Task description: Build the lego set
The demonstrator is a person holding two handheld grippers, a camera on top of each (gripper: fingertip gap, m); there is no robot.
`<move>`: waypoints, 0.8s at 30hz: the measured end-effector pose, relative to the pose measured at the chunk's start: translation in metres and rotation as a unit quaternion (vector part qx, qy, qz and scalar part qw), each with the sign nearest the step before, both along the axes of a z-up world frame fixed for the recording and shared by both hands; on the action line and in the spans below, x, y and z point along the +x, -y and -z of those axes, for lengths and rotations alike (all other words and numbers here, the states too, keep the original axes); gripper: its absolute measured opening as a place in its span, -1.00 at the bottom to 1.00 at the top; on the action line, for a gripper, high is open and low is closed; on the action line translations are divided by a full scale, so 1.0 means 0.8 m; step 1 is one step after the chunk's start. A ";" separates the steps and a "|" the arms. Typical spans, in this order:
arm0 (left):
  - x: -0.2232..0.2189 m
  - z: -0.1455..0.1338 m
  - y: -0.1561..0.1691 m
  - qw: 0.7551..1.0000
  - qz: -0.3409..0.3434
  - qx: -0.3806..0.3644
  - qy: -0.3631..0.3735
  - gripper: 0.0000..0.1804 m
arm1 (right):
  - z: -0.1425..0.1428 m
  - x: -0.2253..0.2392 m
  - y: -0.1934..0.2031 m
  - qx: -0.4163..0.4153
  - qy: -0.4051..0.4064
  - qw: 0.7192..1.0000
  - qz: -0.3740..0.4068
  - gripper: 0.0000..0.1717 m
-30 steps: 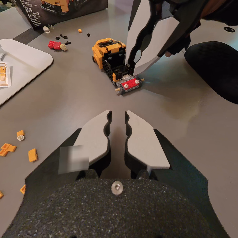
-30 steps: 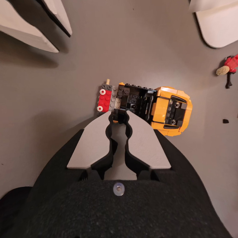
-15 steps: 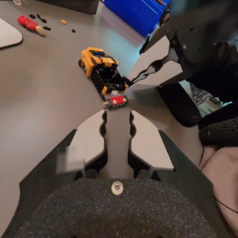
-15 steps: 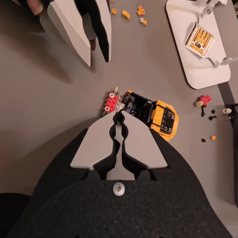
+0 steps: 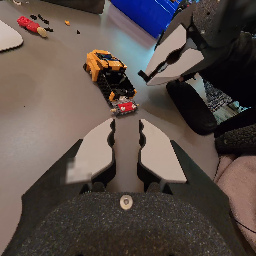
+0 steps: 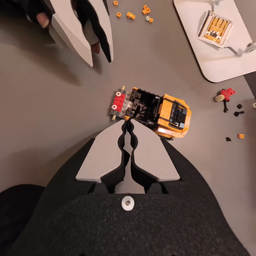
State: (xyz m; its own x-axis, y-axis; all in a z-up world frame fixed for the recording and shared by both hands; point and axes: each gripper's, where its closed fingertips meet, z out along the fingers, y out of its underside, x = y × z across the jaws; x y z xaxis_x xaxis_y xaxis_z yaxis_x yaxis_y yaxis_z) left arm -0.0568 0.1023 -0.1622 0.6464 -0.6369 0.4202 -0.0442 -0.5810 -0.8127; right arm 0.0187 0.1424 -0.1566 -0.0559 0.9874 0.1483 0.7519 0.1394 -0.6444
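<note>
While the right gripper (image 5: 145, 77) pinches a small black piece (image 5: 141, 73), no writing reads clearly.

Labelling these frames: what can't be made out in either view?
- Small black piece at the right gripper tips: too small to identify; in the right wrist view the shut fingers cover it.
- Toy car near side, right wrist view: hidden by those fingers.
- Left gripper: open, nothing between its fingers.
- Blue bin, left wrist view: cut off by the top edge.
</note>
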 end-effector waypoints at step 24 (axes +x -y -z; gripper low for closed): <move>0.001 0.002 0.001 1.000 0.003 -0.006 0.000 -0.66 | 0.010 0.025 0.017 -0.039 0.057 0.995 -0.076 -0.76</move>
